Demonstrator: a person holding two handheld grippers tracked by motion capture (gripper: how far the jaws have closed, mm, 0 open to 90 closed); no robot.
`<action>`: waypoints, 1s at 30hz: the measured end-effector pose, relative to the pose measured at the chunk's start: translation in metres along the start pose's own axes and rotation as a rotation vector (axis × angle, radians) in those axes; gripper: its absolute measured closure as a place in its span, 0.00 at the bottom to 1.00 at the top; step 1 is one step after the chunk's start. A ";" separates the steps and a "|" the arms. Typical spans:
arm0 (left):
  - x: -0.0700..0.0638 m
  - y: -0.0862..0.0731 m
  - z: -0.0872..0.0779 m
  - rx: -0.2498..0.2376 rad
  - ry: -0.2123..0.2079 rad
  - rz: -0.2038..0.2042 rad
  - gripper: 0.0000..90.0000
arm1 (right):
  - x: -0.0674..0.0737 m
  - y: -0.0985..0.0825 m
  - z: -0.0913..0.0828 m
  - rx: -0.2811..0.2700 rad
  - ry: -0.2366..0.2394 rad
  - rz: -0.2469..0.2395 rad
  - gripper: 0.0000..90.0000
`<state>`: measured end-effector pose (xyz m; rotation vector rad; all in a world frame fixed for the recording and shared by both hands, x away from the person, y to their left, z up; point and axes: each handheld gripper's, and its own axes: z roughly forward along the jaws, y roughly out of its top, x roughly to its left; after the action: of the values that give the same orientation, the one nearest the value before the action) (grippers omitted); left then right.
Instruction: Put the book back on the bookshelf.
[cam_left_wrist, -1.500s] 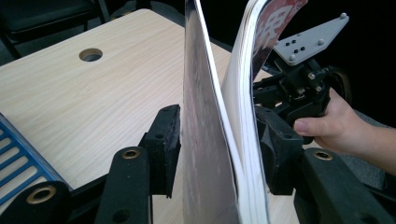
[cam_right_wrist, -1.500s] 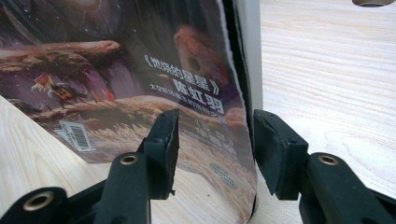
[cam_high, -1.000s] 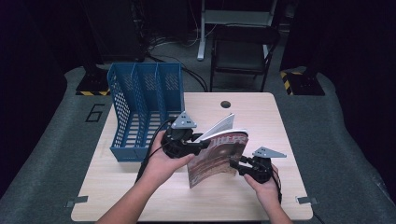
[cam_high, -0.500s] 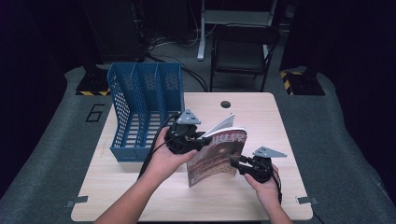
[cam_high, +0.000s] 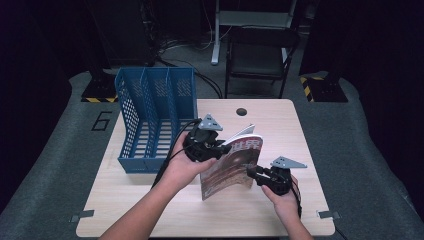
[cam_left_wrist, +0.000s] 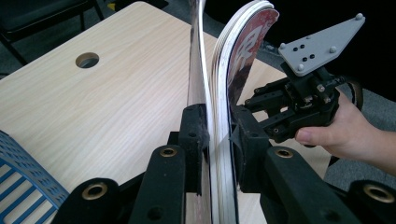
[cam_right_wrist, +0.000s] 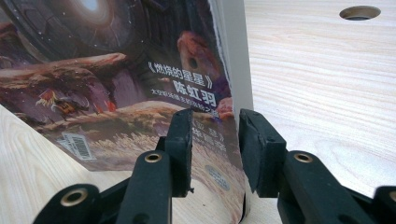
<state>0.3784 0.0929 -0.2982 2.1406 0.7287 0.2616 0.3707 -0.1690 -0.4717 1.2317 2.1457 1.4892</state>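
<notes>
Magazine (cam_high: 231, 165) upright on bench (cam_high: 150, 205), left gripper (cam_high: 210, 149) jaws just closing, clamped on its edge; right gripper (cam_high: 256, 176) jaws closing, astride the spine, not yet pressing

We are looking down on a pale wooden table (cam_high: 150, 210) with a round hole (cam_high: 242, 111) near its far edge, standing on grey floor (cam_high: 45, 165). A dark chair (cam_high: 260, 55) is sitting beyond it, the room around lying in darkness.
</notes>
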 end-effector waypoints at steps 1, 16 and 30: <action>0.000 0.001 0.000 0.003 -0.001 0.004 0.85 | 0.000 0.000 0.000 0.001 -0.003 -0.001 0.73; 0.000 0.009 0.005 0.061 0.015 0.013 0.89 | 0.000 0.001 0.001 -0.001 -0.002 0.001 0.73; -0.004 0.015 0.011 0.148 0.027 0.040 0.92 | 0.000 0.001 0.001 0.001 0.002 0.007 0.72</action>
<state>0.3859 0.0764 -0.2933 2.2980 0.7411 0.2655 0.3715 -0.1685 -0.4714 1.2399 2.1458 1.4926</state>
